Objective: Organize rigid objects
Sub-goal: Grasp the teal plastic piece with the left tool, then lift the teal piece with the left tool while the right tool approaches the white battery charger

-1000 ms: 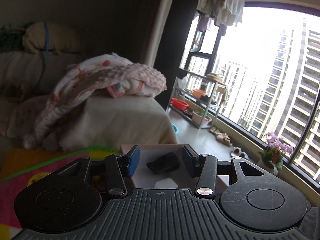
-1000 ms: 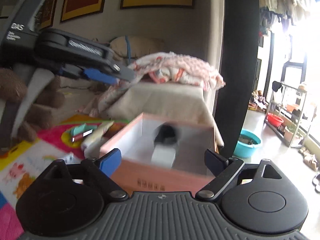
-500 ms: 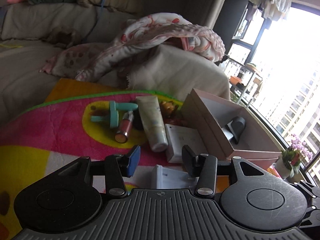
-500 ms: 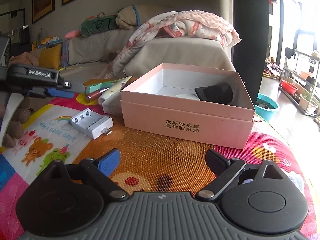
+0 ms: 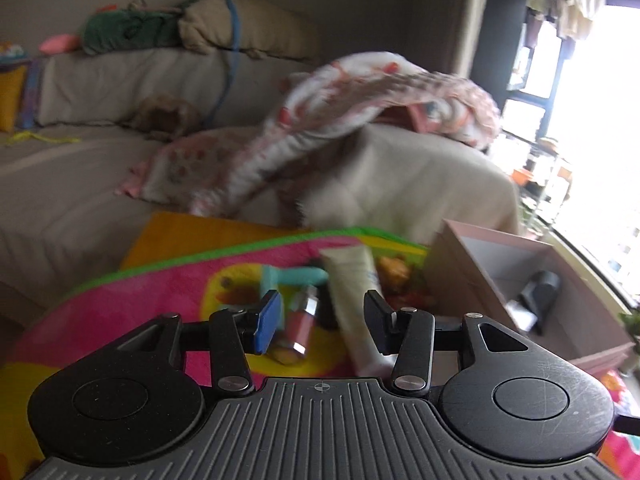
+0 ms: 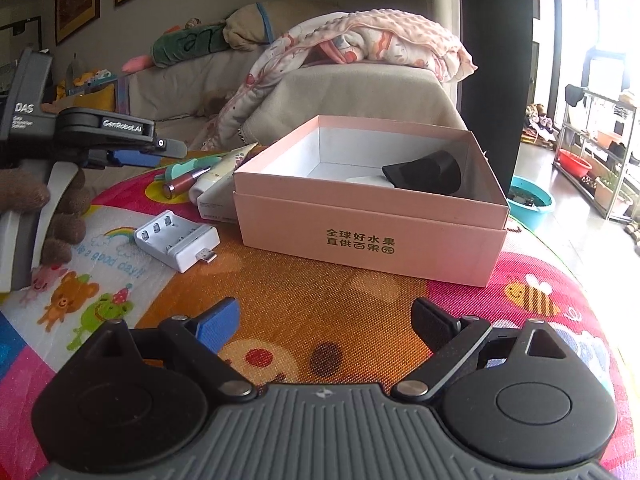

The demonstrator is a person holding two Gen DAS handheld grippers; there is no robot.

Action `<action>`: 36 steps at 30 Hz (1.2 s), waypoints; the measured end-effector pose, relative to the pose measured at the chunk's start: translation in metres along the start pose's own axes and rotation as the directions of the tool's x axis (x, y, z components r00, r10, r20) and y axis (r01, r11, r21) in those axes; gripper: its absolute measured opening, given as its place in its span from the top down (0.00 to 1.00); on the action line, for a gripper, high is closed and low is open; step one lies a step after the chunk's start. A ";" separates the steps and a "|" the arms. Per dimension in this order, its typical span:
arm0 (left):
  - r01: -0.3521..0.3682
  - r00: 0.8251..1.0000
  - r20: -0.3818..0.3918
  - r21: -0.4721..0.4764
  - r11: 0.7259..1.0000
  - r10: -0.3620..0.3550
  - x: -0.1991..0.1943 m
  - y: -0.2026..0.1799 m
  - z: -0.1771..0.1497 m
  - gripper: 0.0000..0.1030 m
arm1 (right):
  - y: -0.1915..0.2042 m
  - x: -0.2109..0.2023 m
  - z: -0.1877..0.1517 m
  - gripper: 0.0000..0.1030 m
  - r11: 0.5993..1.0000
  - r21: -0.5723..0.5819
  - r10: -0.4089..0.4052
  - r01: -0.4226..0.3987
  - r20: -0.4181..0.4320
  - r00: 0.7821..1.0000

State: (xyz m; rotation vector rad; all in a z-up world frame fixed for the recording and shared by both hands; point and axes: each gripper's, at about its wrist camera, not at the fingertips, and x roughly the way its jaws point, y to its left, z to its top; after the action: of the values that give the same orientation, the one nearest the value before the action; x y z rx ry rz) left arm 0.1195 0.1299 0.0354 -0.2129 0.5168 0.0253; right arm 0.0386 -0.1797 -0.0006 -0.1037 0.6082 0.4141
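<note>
A pink cardboard box [image 6: 372, 236] stands open on the play mat, with a black object [image 6: 424, 172] and a white object [image 6: 370, 181] inside; the box also shows in the left wrist view [image 5: 576, 320]. My left gripper [image 5: 320, 322] is open and empty, low over a red metallic tube [image 5: 302, 326], a cream tube [image 5: 356, 292] and a teal item [image 5: 288, 278]. My right gripper [image 6: 326, 326] is open and empty, in front of the box. A white battery charger [image 6: 176, 238] lies left of the box.
A white flat box [image 6: 214, 202] lies against the pink box's left side. A sofa [image 6: 352, 92] with a pink blanket [image 6: 372, 40] stands behind the mat. A teal basin [image 6: 528, 200] and a shelf rack [image 6: 600, 160] stand on the floor at right.
My left gripper has moved from above the box to the left and down over the tubes. My right gripper has drawn back from the box to the mat's front.
</note>
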 end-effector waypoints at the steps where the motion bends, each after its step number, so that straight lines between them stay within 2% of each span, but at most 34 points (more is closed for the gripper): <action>1: -0.016 1.000 -0.007 0.002 1.000 0.016 0.005 0.004 0.003 0.51 | 0.000 0.000 0.000 0.10 1.000 -0.001 -0.001 0.001 0.000 1.000; 6: -0.030 0.995 -0.098 -0.006 1.000 0.029 0.046 0.018 0.018 0.51 | 0.001 0.002 0.000 0.10 1.000 0.001 0.001 -0.001 -0.012 1.000; 11: -0.110 0.985 -0.133 -0.003 0.994 0.109 0.082 0.021 0.023 0.52 | 0.001 0.004 0.001 0.10 1.000 0.004 0.000 0.000 -0.026 1.000; 12: -0.113 0.983 -0.144 -0.001 0.994 0.112 0.086 0.022 0.023 0.53 | 0.000 0.005 0.001 0.10 1.000 0.006 0.002 -0.001 -0.031 1.000; 14: -0.116 0.982 -0.148 0.031 0.993 0.120 0.086 0.022 0.019 0.68 | -0.001 0.006 0.001 0.10 1.000 0.014 0.006 -0.006 -0.042 0.999; 16: -0.101 0.982 -0.151 0.078 0.992 0.112 0.078 0.021 0.014 0.79 | -0.004 0.008 0.001 0.10 1.000 0.027 0.011 -0.010 -0.051 0.999; 21: -0.010 0.989 -0.148 0.108 0.994 0.026 0.034 0.019 -0.009 0.80 | -0.008 0.011 0.001 0.10 0.998 0.051 0.025 -0.022 -0.065 0.998; 23: 0.039 0.988 -0.150 0.092 0.995 -0.025 0.013 0.018 -0.018 0.82 | -0.007 0.012 0.002 0.10 0.999 0.045 0.030 -0.027 -0.069 0.997; 29: 0.166 0.971 -0.188 0.072 0.983 -0.150 -0.046 0.011 -0.051 0.83 | 0.026 0.015 0.008 0.10 0.993 -0.094 0.064 -0.071 -0.077 0.995; 31: 0.169 0.969 -0.195 0.072 0.983 -0.153 -0.061 0.012 -0.059 0.83 | 0.041 0.019 0.014 0.10 0.986 -0.126 0.097 -0.107 -0.081 0.992; 33: 0.138 0.977 -0.178 0.093 0.986 -0.119 -0.076 0.013 -0.067 0.83 | 0.056 0.025 0.021 0.10 0.977 -0.164 0.127 -0.138 -0.080 0.989; 36: 0.101 0.982 -0.171 0.099 0.990 -0.083 -0.085 0.016 -0.076 0.78 | 0.082 0.033 0.030 0.10 0.952 -0.272 0.134 -0.144 -0.055 0.990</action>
State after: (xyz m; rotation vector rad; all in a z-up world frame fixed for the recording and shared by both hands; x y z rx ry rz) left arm 0.0072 0.1318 0.0099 -0.1340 0.6730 -0.1110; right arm 0.0459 -0.0869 0.0072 -0.3365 0.5921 0.6339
